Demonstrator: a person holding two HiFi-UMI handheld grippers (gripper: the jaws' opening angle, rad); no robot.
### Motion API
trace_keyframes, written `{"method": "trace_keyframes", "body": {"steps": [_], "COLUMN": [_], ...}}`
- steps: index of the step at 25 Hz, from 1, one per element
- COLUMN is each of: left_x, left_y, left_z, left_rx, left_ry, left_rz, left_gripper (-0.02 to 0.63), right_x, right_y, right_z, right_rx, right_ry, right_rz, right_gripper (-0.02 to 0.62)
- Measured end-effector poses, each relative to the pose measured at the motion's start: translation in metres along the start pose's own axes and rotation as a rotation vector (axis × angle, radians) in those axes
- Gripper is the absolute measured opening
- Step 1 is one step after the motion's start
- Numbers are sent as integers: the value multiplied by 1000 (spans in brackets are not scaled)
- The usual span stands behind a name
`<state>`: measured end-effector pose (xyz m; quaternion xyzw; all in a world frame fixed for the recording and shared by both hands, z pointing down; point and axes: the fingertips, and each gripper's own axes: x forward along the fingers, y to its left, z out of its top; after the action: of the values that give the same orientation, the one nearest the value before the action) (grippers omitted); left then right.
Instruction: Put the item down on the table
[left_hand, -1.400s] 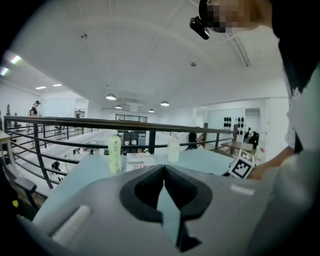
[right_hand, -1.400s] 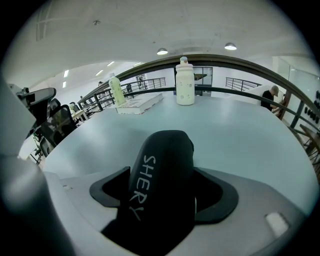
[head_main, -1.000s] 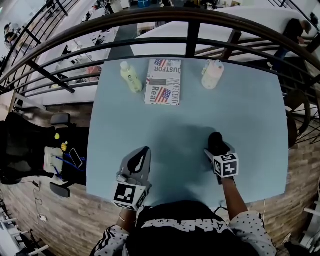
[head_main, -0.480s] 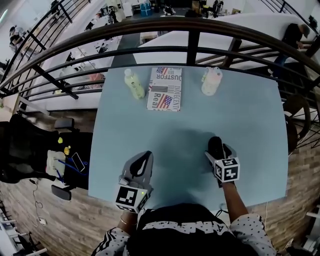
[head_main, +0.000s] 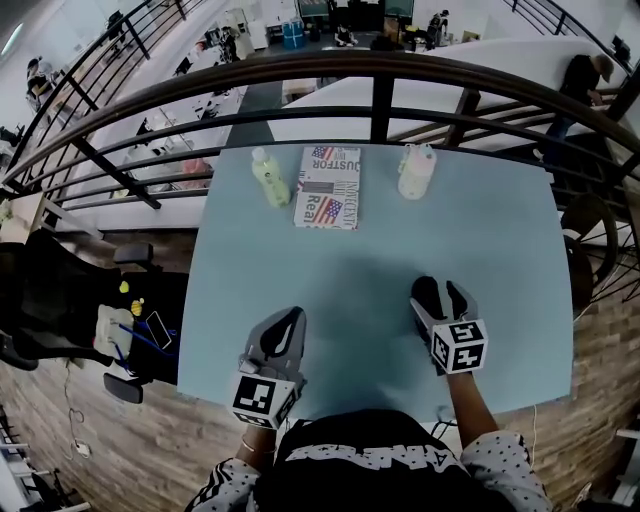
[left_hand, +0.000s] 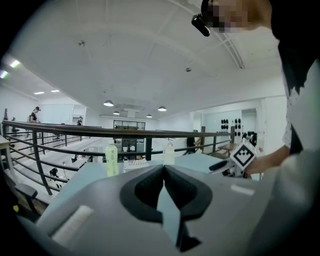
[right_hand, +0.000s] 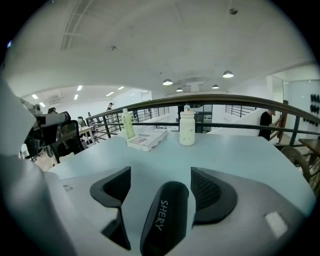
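1. Nearest, at the bottom of the head view: dark top and dotted sleeves of the person holding both tools.
2. Left gripper low over the near left part of the blue table. Jaws shut tight, tips touching, nothing held.
3. Right gripper over the near right part of the table, well apart from the left one. Jaws wide open, gripping nothing.
4. Black case lying long-ways between those open jaws, with white letters on top. A clear gap on its left side and a thin one on its right. Seems to rest on the table, near the right front.
5. Bare blue table top in the middle.
6. Far edge of the table, three things in a row, apart from each other: green bottle on the left, flat book with flag pictures in the middle, white bottle on the right, both bottles standing up.
7. Behind the table, a dark curved railing.
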<state>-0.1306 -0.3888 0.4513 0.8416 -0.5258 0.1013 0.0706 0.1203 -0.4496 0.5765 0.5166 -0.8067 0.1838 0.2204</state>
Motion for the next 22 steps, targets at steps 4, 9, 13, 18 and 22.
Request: {"method": "trace_keyframes", "body": {"steps": [4,9,13,18,22], "left_x": [-7,-14,-19,-25,-30], "left_y": [-6,-15,-24,-33,-40], "left_z": [4,8,13,17,21], "left_rx": [8,14,24,38,42], "left_ry": [-9,-15,-24,-38,-45], "left_rz": [4,10,11,15,21], "left_gripper": [0,0,0,0,0], "right_x": [-16,-36,-54,-76,-92], "right_y": [4,8,6,8,8], "right_z": [18,36,49,58,66], "right_rx": [-19,-11,-8,-23,-11], "right_ry": [-68,-152,-213,-268,-311], "right_rz": [1,26,28,44,49], "right_gripper": [357,258,192,118,70]}}
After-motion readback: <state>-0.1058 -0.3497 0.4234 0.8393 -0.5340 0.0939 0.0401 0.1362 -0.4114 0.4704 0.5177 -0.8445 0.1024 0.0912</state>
